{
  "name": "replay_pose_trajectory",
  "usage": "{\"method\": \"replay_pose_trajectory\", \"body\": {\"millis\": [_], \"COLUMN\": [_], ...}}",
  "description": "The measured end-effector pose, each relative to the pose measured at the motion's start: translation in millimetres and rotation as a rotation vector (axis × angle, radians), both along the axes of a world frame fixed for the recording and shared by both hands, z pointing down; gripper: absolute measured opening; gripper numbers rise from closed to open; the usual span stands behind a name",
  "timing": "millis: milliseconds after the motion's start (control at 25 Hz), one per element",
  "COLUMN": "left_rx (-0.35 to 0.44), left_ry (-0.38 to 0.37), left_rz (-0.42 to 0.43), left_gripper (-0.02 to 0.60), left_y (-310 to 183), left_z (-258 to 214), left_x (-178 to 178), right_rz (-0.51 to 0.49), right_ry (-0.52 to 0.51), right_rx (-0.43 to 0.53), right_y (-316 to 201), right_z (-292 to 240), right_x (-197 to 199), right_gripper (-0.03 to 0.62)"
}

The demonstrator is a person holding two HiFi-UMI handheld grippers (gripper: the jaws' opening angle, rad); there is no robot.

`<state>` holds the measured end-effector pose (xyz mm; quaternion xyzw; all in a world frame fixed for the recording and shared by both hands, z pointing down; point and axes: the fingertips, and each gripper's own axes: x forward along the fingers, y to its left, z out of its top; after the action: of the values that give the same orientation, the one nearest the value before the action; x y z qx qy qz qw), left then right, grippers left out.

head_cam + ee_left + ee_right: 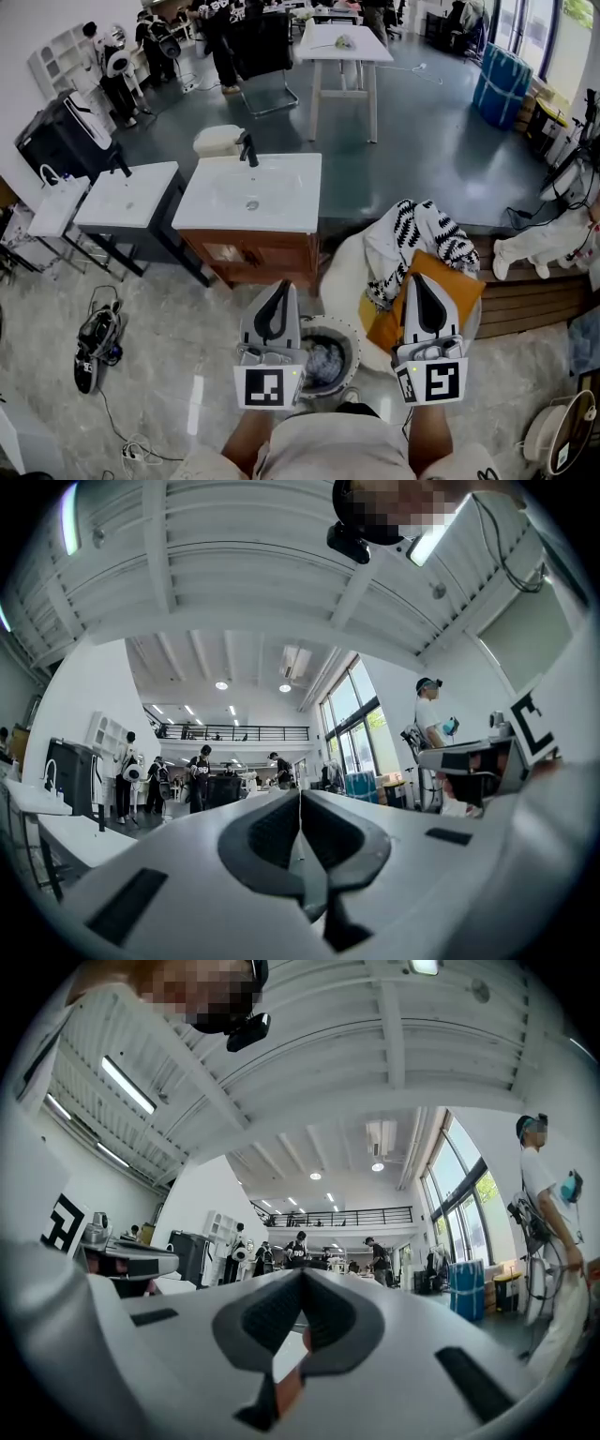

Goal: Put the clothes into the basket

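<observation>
With left gripper [279, 292] and right gripper [417, 286] together, empty: risk of shoving, not grasping, crumpled orange cloth [457, 283] at one o'clock.

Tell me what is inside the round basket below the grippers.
Crumpled bluish-grey cloth lies inside the basket. The left gripper covers the basket's left part, so whatever lies there, or under the cloth, cannot be seen.

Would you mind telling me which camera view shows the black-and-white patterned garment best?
The head view: the black-and-white patterned garment lies draped over orange cloth on a pale seat, in plain sight. Both gripper views look out across the room and show nothing of it.
</observation>
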<state>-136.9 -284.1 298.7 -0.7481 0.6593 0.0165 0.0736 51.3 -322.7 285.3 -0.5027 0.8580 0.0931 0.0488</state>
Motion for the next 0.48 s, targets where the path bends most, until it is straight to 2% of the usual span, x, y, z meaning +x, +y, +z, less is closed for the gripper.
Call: {"method": "replay_pose_trajectory", "body": {"millis": [480], "left_rx": [-0.008], "left_ry": [0.012], "left_rz": [0.032], "left_gripper": [0.008], "left_y": [-8], "left_z": [3], "left_x": [19], "right_rz": [0.023], "right_ry": [0.000], "right_rx": [-0.009], "right_y": [-4], "right_z": [4], "right_x": [17], "right_gripper": [-0.012]}}
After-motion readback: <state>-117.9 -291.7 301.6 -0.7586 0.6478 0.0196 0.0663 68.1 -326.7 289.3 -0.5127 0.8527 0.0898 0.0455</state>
